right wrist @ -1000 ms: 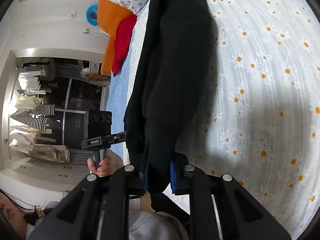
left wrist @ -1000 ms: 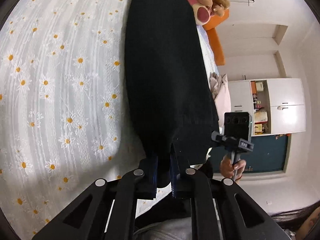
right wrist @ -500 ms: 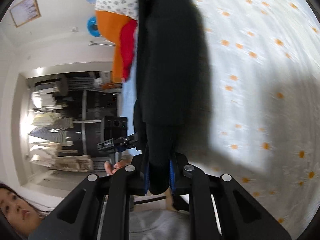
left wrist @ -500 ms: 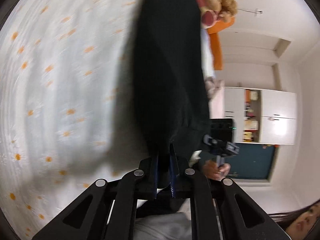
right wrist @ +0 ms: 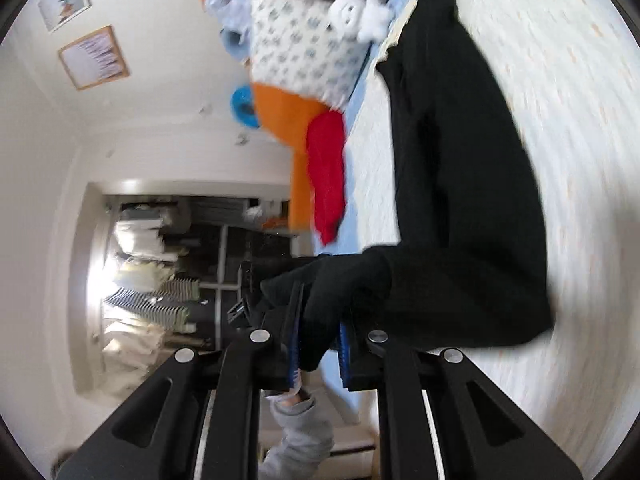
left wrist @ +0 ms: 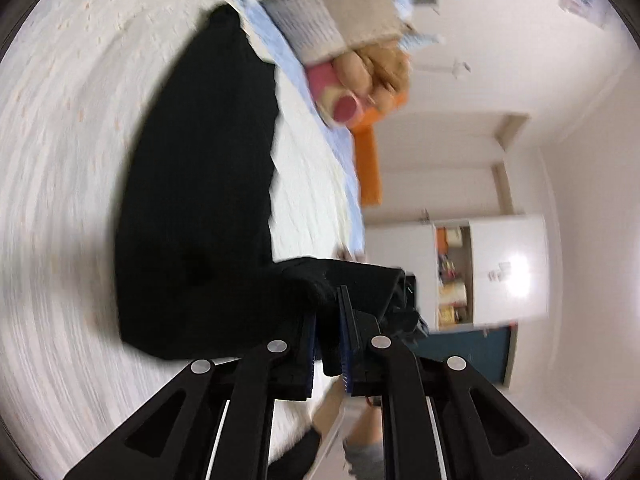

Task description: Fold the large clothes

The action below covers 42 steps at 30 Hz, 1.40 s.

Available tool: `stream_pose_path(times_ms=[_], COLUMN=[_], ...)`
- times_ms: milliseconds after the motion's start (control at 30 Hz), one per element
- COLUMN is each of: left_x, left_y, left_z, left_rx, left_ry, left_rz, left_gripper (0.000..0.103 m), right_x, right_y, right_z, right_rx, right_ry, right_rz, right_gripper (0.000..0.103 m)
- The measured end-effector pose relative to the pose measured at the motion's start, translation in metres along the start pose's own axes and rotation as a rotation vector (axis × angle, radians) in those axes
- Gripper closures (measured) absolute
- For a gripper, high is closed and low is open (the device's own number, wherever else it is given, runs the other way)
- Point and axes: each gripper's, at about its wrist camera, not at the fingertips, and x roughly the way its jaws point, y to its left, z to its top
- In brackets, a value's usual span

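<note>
A large black garment [left wrist: 200, 208] lies lengthwise on a white daisy-print bedspread [left wrist: 68, 160]. My left gripper [left wrist: 330, 320] is shut on its near end, and the cloth bunches between the blue pads. In the right wrist view the same garment [right wrist: 460, 200] stretches away over the bedspread [right wrist: 580, 100], and my right gripper [right wrist: 320, 320] is shut on another part of its near end. The near end is lifted and curls over the rest. Both views are motion-blurred.
Pillows and plush toys [left wrist: 360, 64] sit piled at the head of the bed, also in the right wrist view [right wrist: 304, 40]. An orange cushion [left wrist: 368, 168] hangs at the bed edge. A white cupboard [left wrist: 492, 272] and an open wardrobe [right wrist: 152, 280] stand beyond.
Both grippers have swung forward over the bed, carrying the garment's near end toward its far end. The views have tilted up toward the pillows and blurred.
</note>
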Motion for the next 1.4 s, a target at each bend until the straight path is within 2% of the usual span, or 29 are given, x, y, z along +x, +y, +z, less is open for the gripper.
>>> stream_pose_path(times_ms=[67, 167, 267, 400, 433, 467, 500, 567, 600, 700, 800, 833, 867, 900, 967, 1033, 1067, 1167, 1233, 1333, 1400], left_x=[0.013, 0.025, 0.041, 0.048, 0.048, 0.045, 0.045, 0.046, 0.044, 0.030, 0.011, 0.004, -0.006, -0.014, -0.024, -0.022, -0.017, 0.016, 0.046, 0.089, 0.122], left_y=[0.019, 0.065, 0.096, 0.111, 0.109, 0.108, 0.105, 0.093, 0.084, 0.056, 0.031, 0.022, 0.011, 0.001, -0.009, -0.014, -0.018, -0.041, -0.055, -0.064, -0.061], left_z=[0.039, 0.074, 0.090, 0.099, 0.101, 0.101, 0.101, 0.099, 0.099, 0.095, 0.090, 0.087, 0.087, 0.087, 0.091, 0.091, 0.090, 0.072, 0.048, 0.023, 0.017], left_rx=[-0.058, -0.126, -0.172, -0.168, -0.146, -0.130, -0.111, -0.070, -0.050, 0.010, 0.041, 0.058, 0.091, 0.116, 0.137, 0.149, 0.180, 0.385, 0.570, 0.761, 0.849], left_ry=[-0.005, -0.003, 0.012, 0.011, 0.016, 0.021, 0.024, 0.030, 0.037, 0.043, 0.034, 0.015, -0.043, -0.107, -0.169, -0.171, -0.167, -0.195, -0.212, -0.187, -0.139], left_rz=[0.035, 0.120, 0.145, 0.139, 0.145, 0.147, 0.156, 0.192, 0.222, 0.287, 0.327, 0.357, 0.405, 0.426, 0.433, 0.409, 0.409, 0.529, 0.569, 0.577, 0.680], left_gripper=[0.088, 0.088, 0.088, 0.088, 0.088, 0.088, 0.087, 0.086, 0.085, 0.082, 0.073, 0.042, 0.003, 0.005, 0.003, 0.003, 0.003, 0.003, 0.003, 0.003, 0.004], right_x=[0.014, 0.028, 0.040, 0.051, 0.054, 0.054, 0.051, 0.046, 0.042, 0.029, 0.010, 0.006, 0.004, 0.002, 0.007, 0.021, 0.032, 0.065, 0.080, 0.097, 0.104], right_y=[-0.014, -0.046, -0.084, -0.106, -0.106, -0.105, -0.103, -0.082, -0.068, -0.029, 0.019, 0.036, 0.047, 0.057, 0.064, 0.062, 0.060, 0.052, 0.042, 0.023, 0.013], right_z=[0.035, 0.065, 0.082, 0.090, 0.092, 0.093, 0.094, 0.096, 0.096, 0.095, 0.083, 0.075, 0.068, 0.057, 0.044, 0.031, 0.025, 0.013, 0.010, 0.011, 0.012], right_rx=[0.057, 0.114, 0.181, 0.205, 0.196, 0.189, 0.181, 0.141, 0.117, 0.039, -0.156, -0.246, -0.315, -0.389, -0.464, -0.518, -0.551, -0.681, -0.734, -0.759, -0.772], right_ry=[-0.014, -0.032, -0.045, -0.041, -0.030, -0.022, -0.020, -0.033, -0.050, -0.045, -0.074, -0.075, -0.079, -0.092, -0.092, -0.063, -0.053, -0.067, -0.090, -0.099, -0.104], right_rz=[-0.027, -0.090, -0.141, -0.149, -0.143, -0.124, -0.106, -0.099, -0.125, -0.112, -0.212, -0.252, -0.294, -0.349, -0.432, -0.493, -0.548, -0.752, -0.849, -0.884, -0.916], right_gripper=[0.088, 0.088, 0.087, 0.085, 0.077, 0.062, 0.052, 0.007, 0.004, 0.004, 0.004, 0.005, 0.010, 0.016, 0.049, 0.059, 0.060, 0.065, 0.065, 0.065, 0.065])
